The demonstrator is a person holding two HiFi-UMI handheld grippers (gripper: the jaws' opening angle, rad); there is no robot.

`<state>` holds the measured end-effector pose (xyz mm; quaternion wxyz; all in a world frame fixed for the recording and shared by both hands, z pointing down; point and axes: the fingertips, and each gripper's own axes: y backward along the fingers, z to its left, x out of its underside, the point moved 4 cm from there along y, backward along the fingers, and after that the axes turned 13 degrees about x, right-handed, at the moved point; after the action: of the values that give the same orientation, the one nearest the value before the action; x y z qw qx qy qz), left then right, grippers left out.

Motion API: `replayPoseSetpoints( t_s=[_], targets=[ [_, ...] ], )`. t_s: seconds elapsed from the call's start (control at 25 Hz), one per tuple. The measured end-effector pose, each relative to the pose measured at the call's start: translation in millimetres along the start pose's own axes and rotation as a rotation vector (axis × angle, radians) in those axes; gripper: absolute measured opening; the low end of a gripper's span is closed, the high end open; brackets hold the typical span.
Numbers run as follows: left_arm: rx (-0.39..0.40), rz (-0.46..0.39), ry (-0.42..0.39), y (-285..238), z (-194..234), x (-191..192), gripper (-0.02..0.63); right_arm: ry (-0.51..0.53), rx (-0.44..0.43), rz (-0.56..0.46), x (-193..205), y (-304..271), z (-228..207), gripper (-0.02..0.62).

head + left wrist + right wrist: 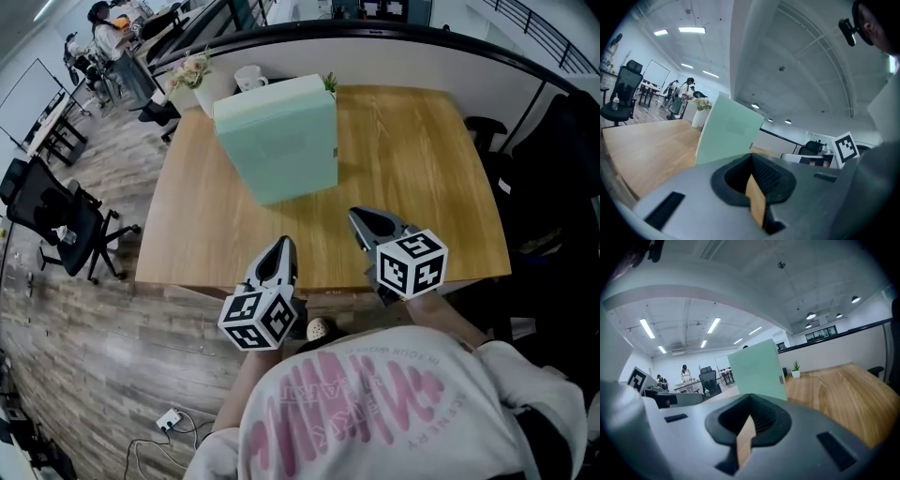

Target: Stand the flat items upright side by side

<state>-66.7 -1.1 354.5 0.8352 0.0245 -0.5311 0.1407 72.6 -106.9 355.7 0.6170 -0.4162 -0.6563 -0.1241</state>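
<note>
Mint-green flat items (278, 141) stand upright together as one block at the middle back of the wooden table (422, 187); I cannot make out the seams between them. The block also shows in the left gripper view (729, 133) and the right gripper view (757, 369), well ahead of both jaws. My left gripper (281, 246) hovers over the table's front edge, shut and empty. Just to its right, my right gripper (361, 220) is also shut with nothing in it. In their own views both the left gripper (751, 155) and the right gripper (749, 398) have their jaws closed together.
A white mug (249, 78), a pot of flowers (190, 75) and a small green plant (330, 82) stand behind the block at the table's back edge. A black office chair (56, 220) is on the floor at left, another chair (487, 131) at right.
</note>
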Motion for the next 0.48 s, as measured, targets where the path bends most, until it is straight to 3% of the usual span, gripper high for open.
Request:
replayPoseSetpoints(
  t_s=[0.48],
  targets=[
    [-0.040, -0.012, -0.009, 31, -59, 27, 0.003, 0.004, -0.021, 0.001, 25, 62, -17, -0.003]
  ],
)
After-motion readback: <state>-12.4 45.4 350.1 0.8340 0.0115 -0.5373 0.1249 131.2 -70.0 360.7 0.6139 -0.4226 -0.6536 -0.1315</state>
